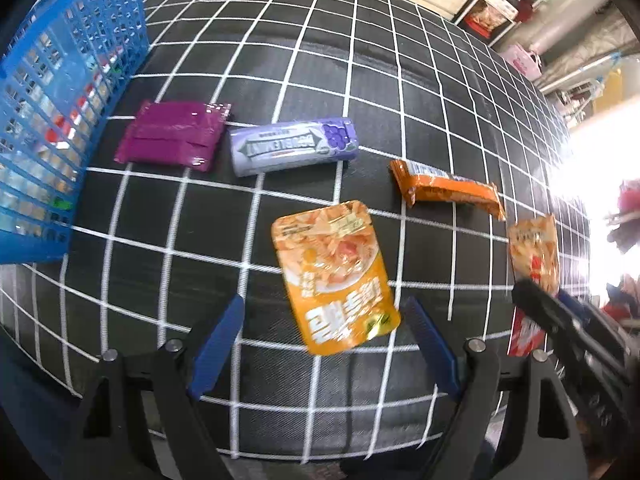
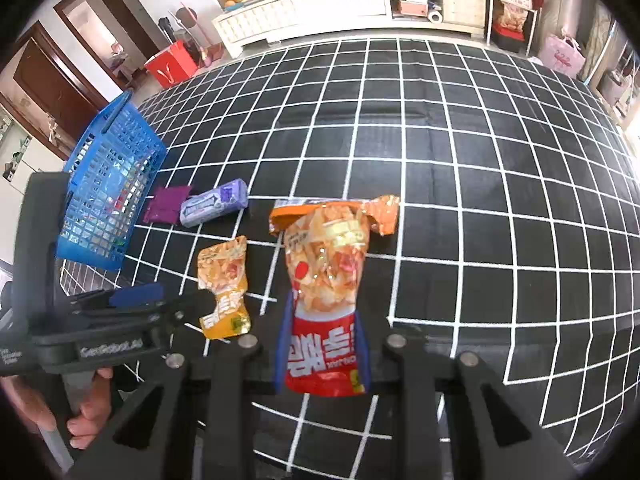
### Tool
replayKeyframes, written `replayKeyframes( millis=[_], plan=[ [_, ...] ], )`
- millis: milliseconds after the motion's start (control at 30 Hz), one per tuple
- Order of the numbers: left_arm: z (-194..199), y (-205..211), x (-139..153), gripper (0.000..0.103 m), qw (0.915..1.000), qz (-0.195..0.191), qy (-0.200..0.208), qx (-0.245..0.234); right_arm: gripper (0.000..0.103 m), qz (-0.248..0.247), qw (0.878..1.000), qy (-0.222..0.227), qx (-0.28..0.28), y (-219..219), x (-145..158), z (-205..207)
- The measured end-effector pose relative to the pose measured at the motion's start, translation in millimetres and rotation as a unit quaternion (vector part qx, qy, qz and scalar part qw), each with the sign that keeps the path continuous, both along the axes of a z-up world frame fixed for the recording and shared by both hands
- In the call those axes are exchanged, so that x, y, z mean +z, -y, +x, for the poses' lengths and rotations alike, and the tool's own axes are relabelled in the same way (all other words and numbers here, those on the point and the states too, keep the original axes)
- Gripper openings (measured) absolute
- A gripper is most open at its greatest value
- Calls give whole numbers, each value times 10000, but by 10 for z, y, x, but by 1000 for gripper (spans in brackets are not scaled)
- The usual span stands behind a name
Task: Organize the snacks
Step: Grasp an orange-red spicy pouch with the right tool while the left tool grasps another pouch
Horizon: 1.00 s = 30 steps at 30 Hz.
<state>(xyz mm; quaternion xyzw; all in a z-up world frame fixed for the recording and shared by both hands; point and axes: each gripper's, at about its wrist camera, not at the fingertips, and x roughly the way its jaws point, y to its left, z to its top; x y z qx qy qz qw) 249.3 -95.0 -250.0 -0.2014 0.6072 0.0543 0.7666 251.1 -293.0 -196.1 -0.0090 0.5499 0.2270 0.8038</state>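
Red snack pouch [image 2: 325, 312] clamped in right hand-held gripper [image 2: 322, 344], left hand-held gripper [image 1: 326, 344] wide open, empty

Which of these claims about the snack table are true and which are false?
1. The right gripper has its jaws shut on the red pouch. True.
2. The left gripper grips the yellow pouch. False: its jaws stand open, with the pouch lying on the cloth between them.
3. The purple packet lies inside the blue basket. False: it lies on the cloth beside the basket.
4. The gum pack lies next to the purple packet. True.
5. The tablecloth is black with white grid lines. True.
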Motion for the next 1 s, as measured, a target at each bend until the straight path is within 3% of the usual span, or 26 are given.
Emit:
replayKeyframes(
  millis=[267,500,667,733,800,933,1000],
  plan=[
    [140,-18,-199,82,9991,101,-67,405,32,124,9999,-55,9,128,-131,67],
    [177,84,-293,82,9989,267,-49,393,32,244,9996,-171,3,198,-260,91],
    [260,250,-325,83,9982,540,-91,258,32,320,9993,-207,23,212,-283,85],
    [253,352,-342,83,9955,881,-271,214,32,335,9992,-206,32,211,-286,78],
    [241,427,-371,88,9928,1128,-374,130,32,346,9992,-215,39,205,-290,71],
    [257,530,-433,98,9931,1094,-390,155,32,359,9991,-234,50,195,-301,45],
    [289,561,-459,98,9933,1050,-432,210,32,340,9991,-234,66,188,-305,33]
  ],
)
